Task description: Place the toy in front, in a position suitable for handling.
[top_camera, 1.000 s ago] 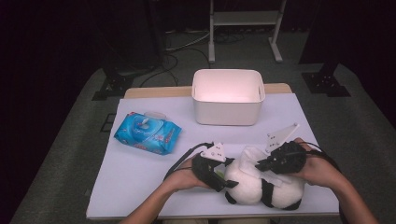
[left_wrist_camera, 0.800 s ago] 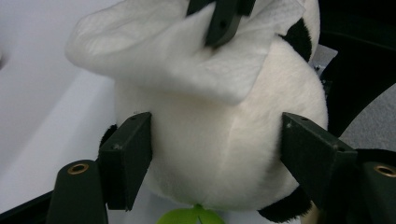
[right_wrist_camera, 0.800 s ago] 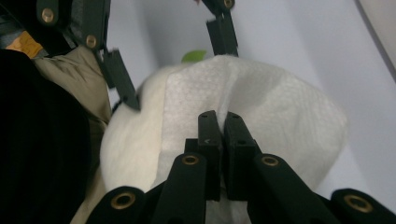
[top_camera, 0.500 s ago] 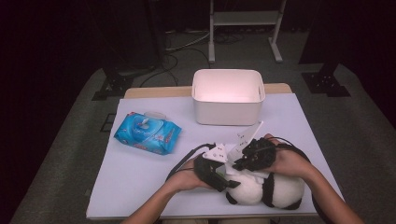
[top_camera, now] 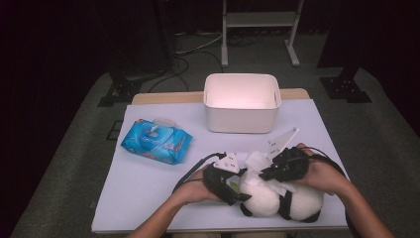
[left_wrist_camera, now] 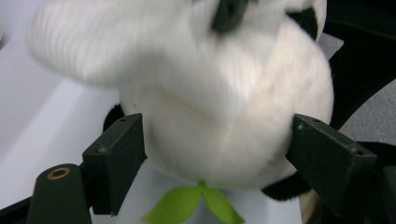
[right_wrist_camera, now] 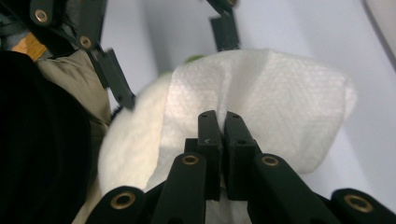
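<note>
A black-and-white panda plush (top_camera: 270, 198) lies at the table's near edge. My left gripper (top_camera: 236, 191) clasps its head from the left. In the left gripper view both pads touch the sides of the plush (left_wrist_camera: 224, 116), a green leaf hangs below it, and the jaws have just been opening a little. My right gripper (top_camera: 267, 174) sits on top of the plush, shut on a white wipe (top_camera: 257, 161). In the right gripper view its jaws (right_wrist_camera: 219, 116) pinch the wipe (right_wrist_camera: 280, 102), which is spread over the white fur.
A white bin (top_camera: 242, 116) stands at the back middle of the table. A blue pack of wipes (top_camera: 156, 141) lies at the left. The white table sheet (top_camera: 148, 198) is bare at the front left. Beyond the table are dark floor, cables and a stand.
My right gripper swept left over the plush with the wipe, then came back a little to the right. The left hand and the plush stayed put.
</note>
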A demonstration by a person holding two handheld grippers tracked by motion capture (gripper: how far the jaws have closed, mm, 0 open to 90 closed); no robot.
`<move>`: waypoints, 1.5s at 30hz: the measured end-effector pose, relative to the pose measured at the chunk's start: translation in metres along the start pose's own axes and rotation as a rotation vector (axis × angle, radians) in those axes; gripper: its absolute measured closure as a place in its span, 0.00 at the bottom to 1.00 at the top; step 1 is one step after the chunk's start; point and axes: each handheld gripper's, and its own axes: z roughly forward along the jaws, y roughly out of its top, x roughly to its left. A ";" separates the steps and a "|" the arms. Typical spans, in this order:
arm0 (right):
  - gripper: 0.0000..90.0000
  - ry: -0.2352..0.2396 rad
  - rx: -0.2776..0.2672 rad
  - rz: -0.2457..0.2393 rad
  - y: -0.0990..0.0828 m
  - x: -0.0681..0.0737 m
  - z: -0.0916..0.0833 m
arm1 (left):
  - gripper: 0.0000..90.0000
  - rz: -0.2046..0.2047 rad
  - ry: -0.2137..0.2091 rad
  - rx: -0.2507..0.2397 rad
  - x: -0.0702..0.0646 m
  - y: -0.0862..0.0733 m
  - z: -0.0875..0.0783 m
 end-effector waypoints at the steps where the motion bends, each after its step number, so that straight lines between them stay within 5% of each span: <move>1: 0.96 -0.004 -0.006 0.013 -0.004 -0.002 -0.003 | 0.25 0.006 -0.001 -0.005 0.000 0.000 0.000; 7: 0.96 0.000 -0.012 0.043 -0.006 -0.013 -0.002 | 0.30 0.026 0.005 -0.011 -0.002 0.001 0.004; 22: 0.96 0.034 0.033 -0.008 0.027 -0.023 0.029 | 0.30 0.046 0.006 -0.014 -0.002 -0.001 0.004; 45: 0.96 -0.035 -0.074 0.045 -0.033 0.000 -0.017 | 0.30 0.057 0.012 0.019 0.000 0.010 0.007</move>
